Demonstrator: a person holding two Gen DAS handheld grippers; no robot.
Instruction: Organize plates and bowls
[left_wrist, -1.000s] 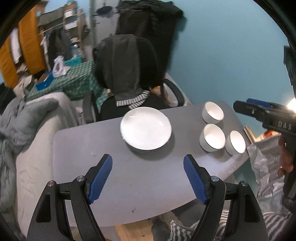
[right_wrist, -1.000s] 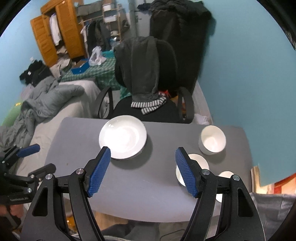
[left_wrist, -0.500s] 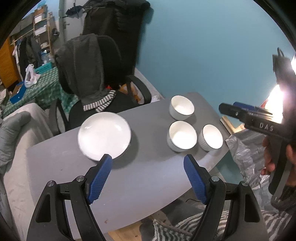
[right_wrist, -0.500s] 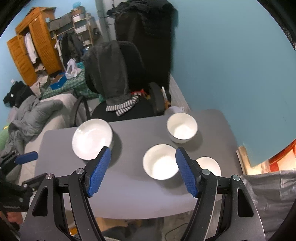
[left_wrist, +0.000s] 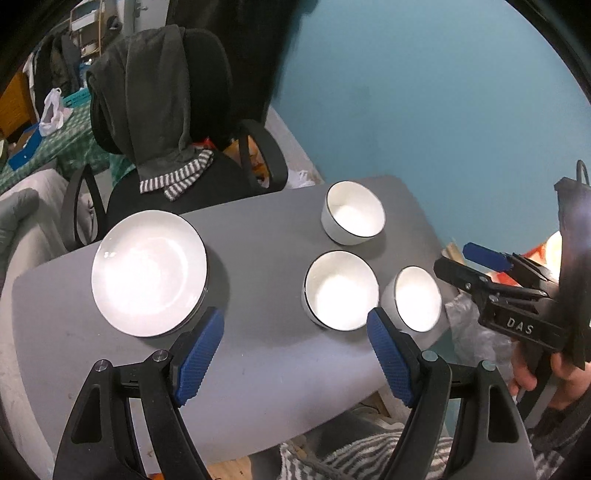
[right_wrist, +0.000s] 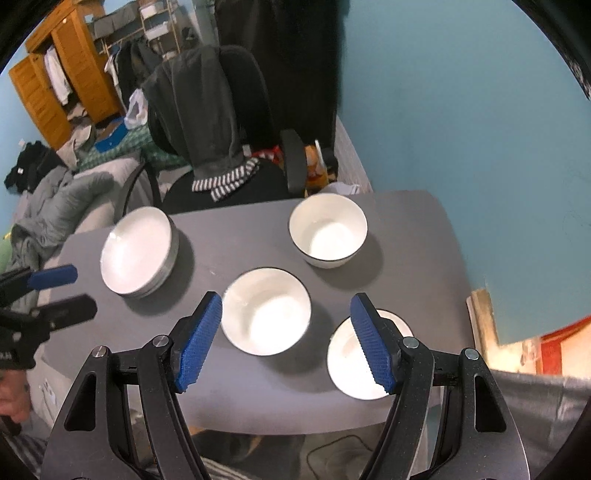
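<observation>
On the grey table (left_wrist: 258, 354) (right_wrist: 207, 258) a stack of white plates (left_wrist: 149, 271) (right_wrist: 138, 253) sits at the left. Three white bowls stand at the right: a far bowl (left_wrist: 352, 212) (right_wrist: 328, 229), a middle bowl (left_wrist: 341, 290) (right_wrist: 266, 310) and a near-right bowl (left_wrist: 417, 297) (right_wrist: 351, 362). My left gripper (left_wrist: 295, 350) hangs open and empty over the table's near side, between plates and bowls. My right gripper (right_wrist: 286, 336) is open and empty above the middle bowl; one blue pad covers part of the near-right bowl. Each gripper shows in the other's view, the right gripper (left_wrist: 476, 266) at the right edge and the left gripper (right_wrist: 66, 291) at the left edge.
A black office chair (left_wrist: 166, 110) (right_wrist: 221, 122) draped with a dark hoodie stands behind the table. A teal wall (left_wrist: 424, 92) runs along the right. A grey-covered bed (right_wrist: 55, 199) lies to the left, a wooden wardrobe (right_wrist: 55, 85) beyond it. Silver plastic sheeting (right_wrist: 535, 413) lies past the table's right edge.
Both grippers have swung to the right and sunk closer to the table, so the bowls moved toward the centre of both views and look larger. Both sets of jaws stayed open.
</observation>
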